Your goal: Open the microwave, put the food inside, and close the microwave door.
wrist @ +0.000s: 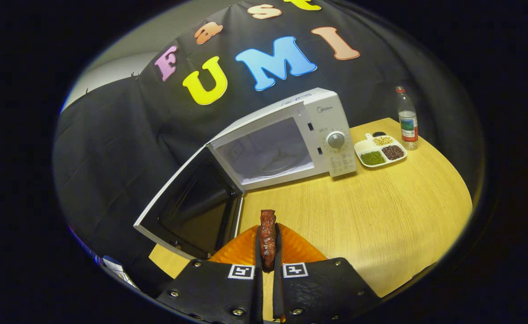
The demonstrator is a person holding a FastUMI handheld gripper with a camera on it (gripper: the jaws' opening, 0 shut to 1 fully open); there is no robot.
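Observation:
A dark reddish-brown strip of food [267,238] stands upright between my two fingers, and my gripper [267,245] is shut on it. Under the fingers lies an orange ribbed plate [297,249] on the wooden table [381,211]. Beyond the fingers stands a white microwave [331,121] with its door [192,207] swung wide open to the left. Its pale cavity [268,153] with a round glass turntable is exposed. The microwave's dial [336,140] sits on the right panel.
A white divided dish [380,151] with green, brown and yellow grains lies right of the microwave. A plastic bottle [407,119] with a red cap stands behind it. Black cloth walls off the back.

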